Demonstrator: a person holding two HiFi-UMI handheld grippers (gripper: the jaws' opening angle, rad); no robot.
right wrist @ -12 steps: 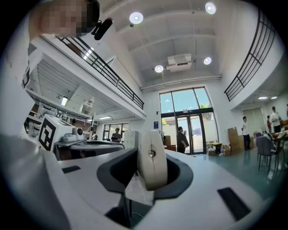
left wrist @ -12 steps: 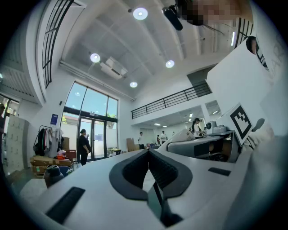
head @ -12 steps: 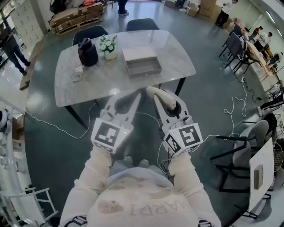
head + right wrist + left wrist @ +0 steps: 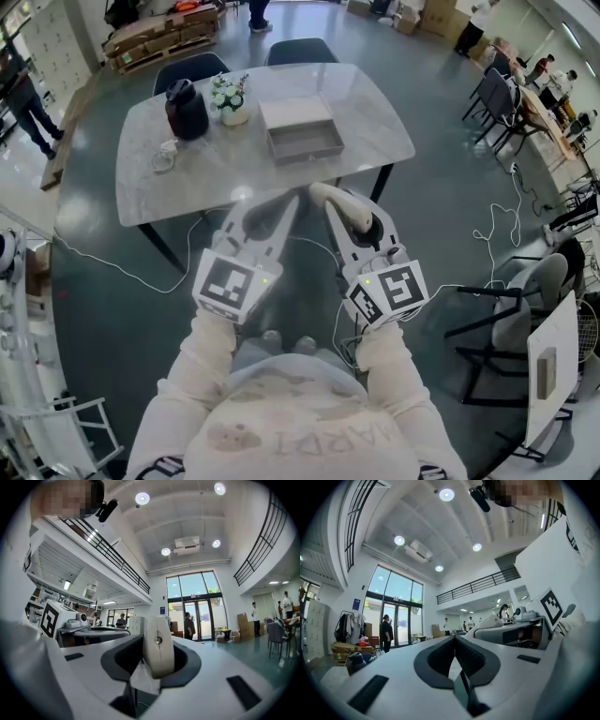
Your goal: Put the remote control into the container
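Both forearms, in pale sleeves [image 4: 199,370], reach forward side by side from the body. Each carries its gripper level and pointed toward the table [image 4: 187,183]. The left gripper [image 4: 287,206] is just beside the right gripper [image 4: 354,223], and their marker cubes face up at the camera. Both are short of the near table edge and over the floor [image 4: 450,206].

The table has a pale marbled top on dark legs. On it are a black jug [image 4: 185,110], a small vase of flowers [image 4: 228,97] and the container [image 4: 304,153], an open, shallow grey box near the middle of the top. Two dark chairs [image 4: 190,67] stand at the far side. The floor is dark, glossy grey-green, with a white cable [image 4: 112,267] trailing across it. The room is a tall hall with ceiling spotlights, a railed upper gallery and glass entrance doors [image 4: 199,616]. Several people stand in the background.

In the left gripper view, the left fingers are pressed together at their tips with nothing between them. The right fingers pinch the remote control [image 4: 158,648], a cream, rounded unit. It is clamped between the dark pads [image 4: 124,656], end-on to the camera. The remote control juts out past the fingertips and is well apart from the container.
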